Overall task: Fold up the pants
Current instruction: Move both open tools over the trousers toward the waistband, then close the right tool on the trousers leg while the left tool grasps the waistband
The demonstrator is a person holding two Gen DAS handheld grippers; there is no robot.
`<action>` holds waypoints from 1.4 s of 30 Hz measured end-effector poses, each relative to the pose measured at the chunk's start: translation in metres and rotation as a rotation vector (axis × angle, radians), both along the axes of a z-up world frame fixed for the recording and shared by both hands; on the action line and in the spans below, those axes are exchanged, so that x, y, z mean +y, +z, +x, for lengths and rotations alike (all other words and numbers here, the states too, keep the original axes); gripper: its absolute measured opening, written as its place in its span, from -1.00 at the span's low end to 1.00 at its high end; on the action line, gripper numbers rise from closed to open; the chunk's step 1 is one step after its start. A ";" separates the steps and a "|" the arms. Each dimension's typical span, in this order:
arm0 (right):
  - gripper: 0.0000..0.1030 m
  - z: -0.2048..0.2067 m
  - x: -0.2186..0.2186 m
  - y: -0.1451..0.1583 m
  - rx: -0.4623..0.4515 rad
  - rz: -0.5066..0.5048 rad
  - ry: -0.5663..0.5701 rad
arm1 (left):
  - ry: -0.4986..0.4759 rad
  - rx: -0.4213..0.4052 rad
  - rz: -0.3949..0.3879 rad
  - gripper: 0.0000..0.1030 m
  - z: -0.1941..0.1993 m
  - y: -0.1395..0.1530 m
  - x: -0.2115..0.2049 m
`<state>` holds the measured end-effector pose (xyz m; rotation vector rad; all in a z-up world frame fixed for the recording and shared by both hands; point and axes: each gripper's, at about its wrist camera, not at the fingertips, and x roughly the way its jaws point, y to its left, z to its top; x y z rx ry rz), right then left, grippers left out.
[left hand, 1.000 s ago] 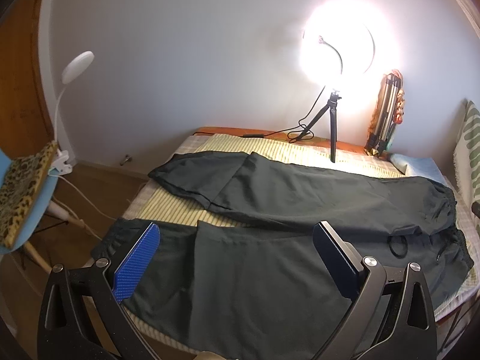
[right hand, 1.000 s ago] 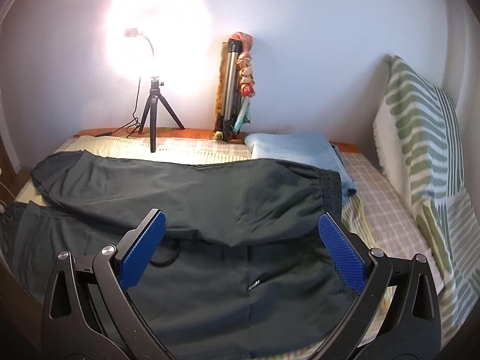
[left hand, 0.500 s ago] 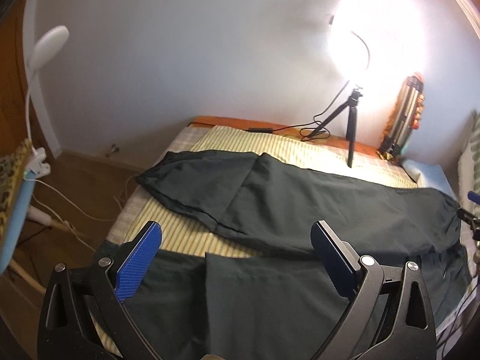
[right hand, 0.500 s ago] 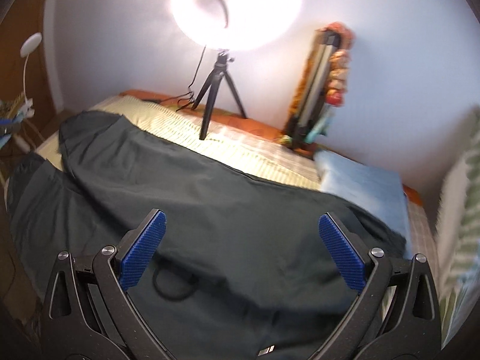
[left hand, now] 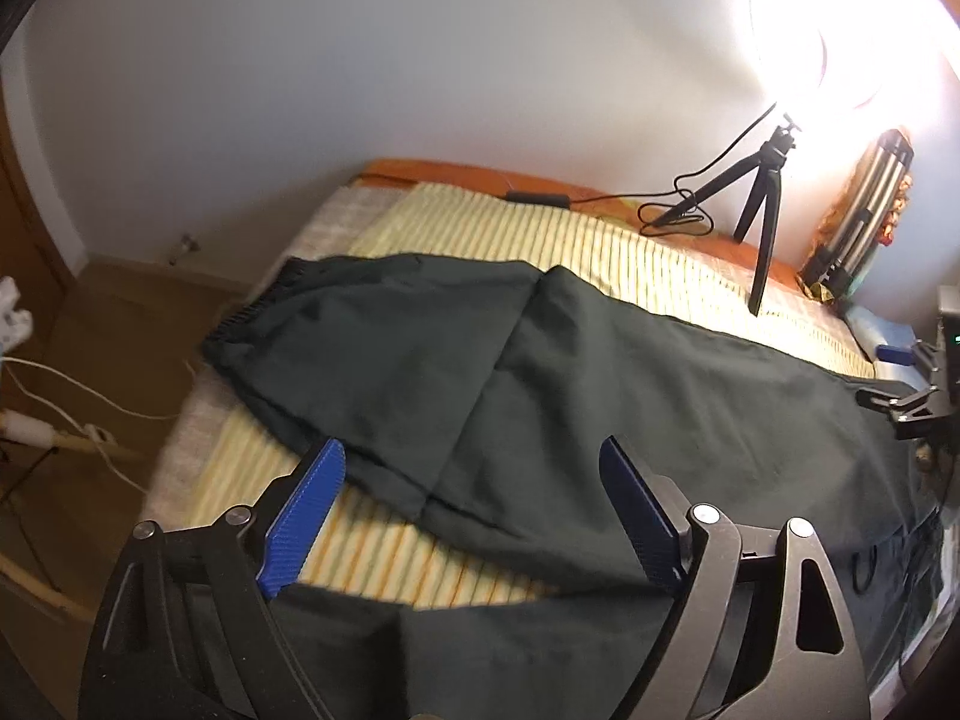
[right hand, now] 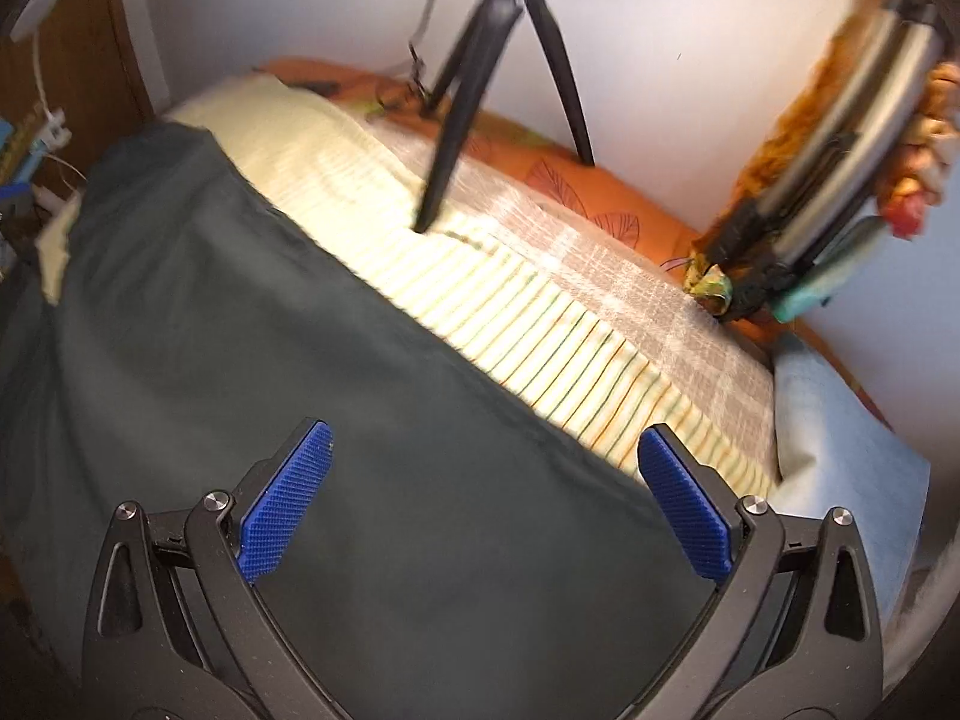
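Pants point(left hand: 540, 384) spread flat on striped sheet point(left hand: 540, 240). Left gripper point(left hand: 474, 474) jaws closing, nothing between; right gripper point(right hand: 480, 462) agape, empty; tripod point(right hand: 480, 60) at 12 o'clock.

Open striped yellow bedsheet point(left hand: 540, 240) along the far side, blocked at far right by a black tabletop tripod point(left hand: 762, 192) (trailing cable beside) and folded silver tripod point(right hand: 840, 168).

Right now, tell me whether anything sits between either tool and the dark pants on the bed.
Nothing visible does. The dark green fabric pants lie bare under the left tool, whose jaws are closing, and the open right tool.
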<state>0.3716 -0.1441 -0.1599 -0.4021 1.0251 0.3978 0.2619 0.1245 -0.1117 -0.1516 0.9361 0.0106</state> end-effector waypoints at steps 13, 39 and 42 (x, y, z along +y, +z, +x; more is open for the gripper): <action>1.00 0.041 0.019 -0.050 0.086 -0.028 0.059 | 0.040 0.102 -0.022 0.57 0.039 -0.046 0.012; -0.92 -0.140 0.022 0.051 0.023 0.201 0.145 | 0.165 0.149 -0.186 0.61 0.061 -0.014 0.064; -0.93 -0.175 0.024 0.041 0.056 0.196 0.166 | 0.181 0.146 -0.216 0.61 0.066 -0.012 0.065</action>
